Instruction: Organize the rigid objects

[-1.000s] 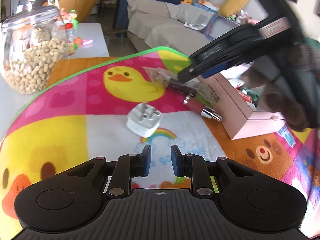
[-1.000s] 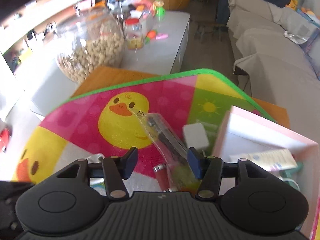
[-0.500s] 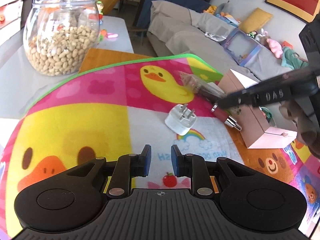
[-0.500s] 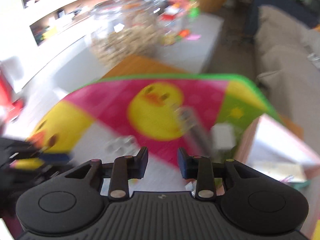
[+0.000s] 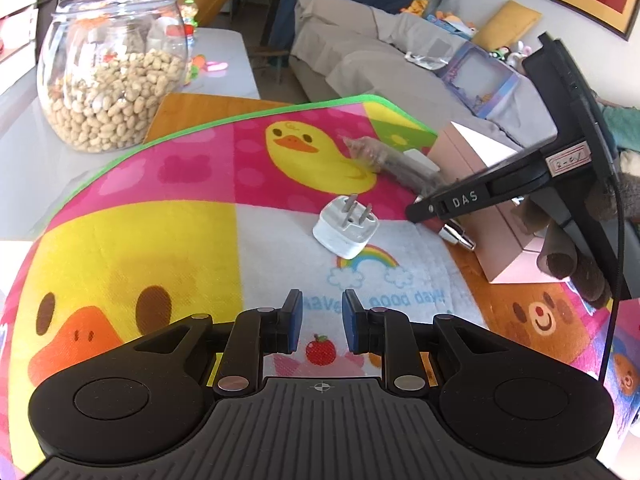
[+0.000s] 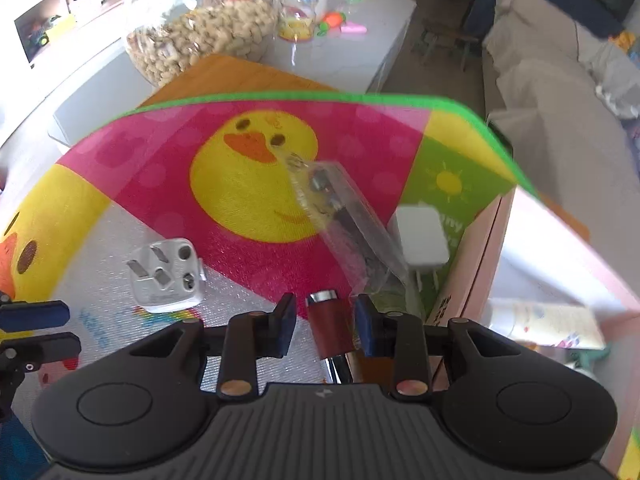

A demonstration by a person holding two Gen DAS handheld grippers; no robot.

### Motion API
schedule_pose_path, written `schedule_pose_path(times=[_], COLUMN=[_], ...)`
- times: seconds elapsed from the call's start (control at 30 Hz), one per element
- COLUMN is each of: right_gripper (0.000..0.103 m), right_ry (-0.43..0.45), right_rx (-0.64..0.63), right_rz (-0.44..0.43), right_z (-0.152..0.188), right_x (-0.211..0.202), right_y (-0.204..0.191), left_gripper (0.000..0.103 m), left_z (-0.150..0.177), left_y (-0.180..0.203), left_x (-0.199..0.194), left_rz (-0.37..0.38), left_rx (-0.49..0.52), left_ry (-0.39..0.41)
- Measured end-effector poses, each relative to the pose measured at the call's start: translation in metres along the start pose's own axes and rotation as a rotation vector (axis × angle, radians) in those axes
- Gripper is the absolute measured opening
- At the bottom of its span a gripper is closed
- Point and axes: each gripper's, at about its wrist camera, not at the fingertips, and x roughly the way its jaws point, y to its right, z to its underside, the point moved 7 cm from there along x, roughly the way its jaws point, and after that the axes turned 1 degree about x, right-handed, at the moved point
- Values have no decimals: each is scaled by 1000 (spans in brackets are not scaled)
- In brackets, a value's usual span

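Note:
A white plug adapter [image 5: 346, 227] lies prongs-up on the cartoon mat [image 5: 160, 216], also in the right wrist view [image 6: 166, 274]. A dark red lipstick tube [image 6: 330, 330] lies between the open fingers of my right gripper [image 6: 325, 322], not gripped. A clear plastic packet [image 6: 344, 224] and a white charger [image 6: 422, 236] lie beside the pink box [image 6: 484, 248]. My left gripper [image 5: 322, 320] is open and empty, hovering near the mat's front. The right gripper [image 5: 456, 204] shows in the left wrist view, low over the lipstick.
A big glass jar of peanuts [image 5: 114, 76] stands on the white table [image 5: 228, 52] at the back left. The pink box [image 5: 504, 216] holds some items at the right. A grey sofa [image 5: 360, 48] is behind.
My right gripper swung back and came down around the lipstick tube, jaws opening a little wider. My left gripper drew back slightly; the adapter has not moved.

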Motion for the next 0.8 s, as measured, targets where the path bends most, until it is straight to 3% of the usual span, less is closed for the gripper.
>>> schedule_pose_path(times=[0.1, 0.23, 0.3, 0.37, 0.47, 0.53, 0.57, 0.63, 0.8], right_gripper=[24, 24, 24, 27, 46, 50, 48, 55, 58], right_ry=[-28, -29, -12, 56, 208, 271, 289, 300, 331], right_rx=[56, 91, 111, 119, 83, 78, 79, 92, 127], right_rz=[-70, -285, -351, -328, -175, -95, -65, -74, 13], right_z=[6, 26, 38, 49, 69, 88, 97, 116, 157], right_x=[-1, -27, -44, -61, -84, -93, -96, -99, -94], right_y=[-2, -23, -29, -27, -19, -10, -4, 2, 7], left_gripper=[24, 24, 24, 24, 26, 29, 30, 30, 33], left_z=[0, 2, 3, 4, 4, 2, 1, -2, -8], left_y=[3, 11, 19, 27, 35, 35, 35, 37, 52], left_x=[-3, -2, 1, 6, 18, 26, 29, 34, 47], left_rz=[10, 34, 59, 90, 96, 102, 101, 81, 11], left_rx=[4, 16, 8, -6, -53, -100, -122, -144, -80], left_ry=[2, -16, -30, -44, -57, -58, -59, -59, -80])
